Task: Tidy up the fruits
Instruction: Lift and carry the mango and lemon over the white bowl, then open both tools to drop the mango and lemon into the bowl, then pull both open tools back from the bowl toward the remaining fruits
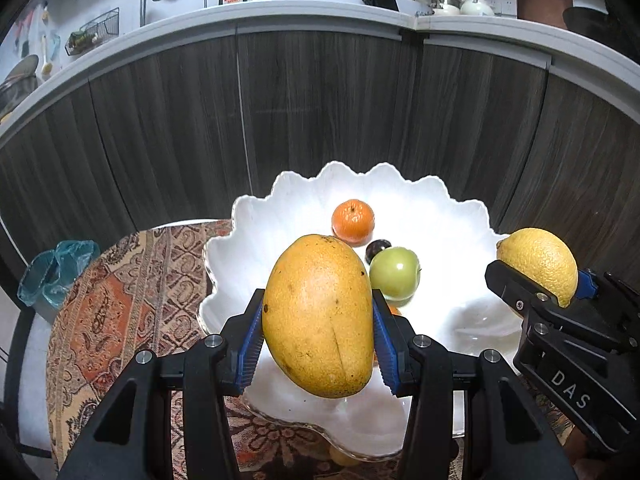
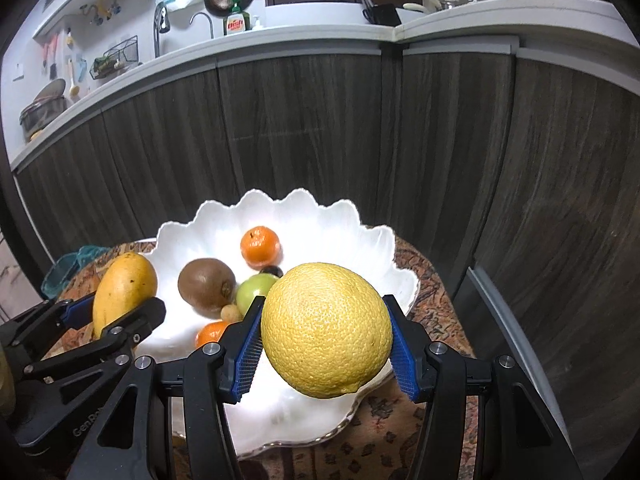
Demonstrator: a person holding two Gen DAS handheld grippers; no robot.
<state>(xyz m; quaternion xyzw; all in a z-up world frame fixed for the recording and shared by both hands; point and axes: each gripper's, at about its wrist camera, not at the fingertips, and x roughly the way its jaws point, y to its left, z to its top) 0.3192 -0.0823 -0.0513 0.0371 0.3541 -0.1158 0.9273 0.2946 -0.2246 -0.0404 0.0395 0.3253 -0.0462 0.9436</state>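
My left gripper [image 1: 318, 338] is shut on a yellow-orange mango [image 1: 318, 312] and holds it over the near side of a white scalloped bowl [image 1: 448, 216]. My right gripper [image 2: 326, 344] is shut on a big yellow lemon [image 2: 326, 328] above the bowl's right side [image 2: 336, 220]. The bowl holds a tangerine [image 2: 260, 245], a kiwi [image 2: 206, 286], a green apple [image 2: 254, 290], a dark plum [image 2: 272, 270], a small tan fruit [image 2: 232, 313] and a second tangerine [image 2: 210, 334]. The lemon [image 1: 540, 262] and the mango [image 2: 124, 290] each show in the other wrist view.
The bowl stands on a round table with a patterned cloth [image 1: 128, 288]. A blue plastic bag [image 1: 56, 272] lies at the table's left edge. Dark wooden cabinets [image 1: 320, 112] under a white counter stand close behind. Another yellowish fruit [image 1: 342, 458] peeks from under the bowl's near rim.
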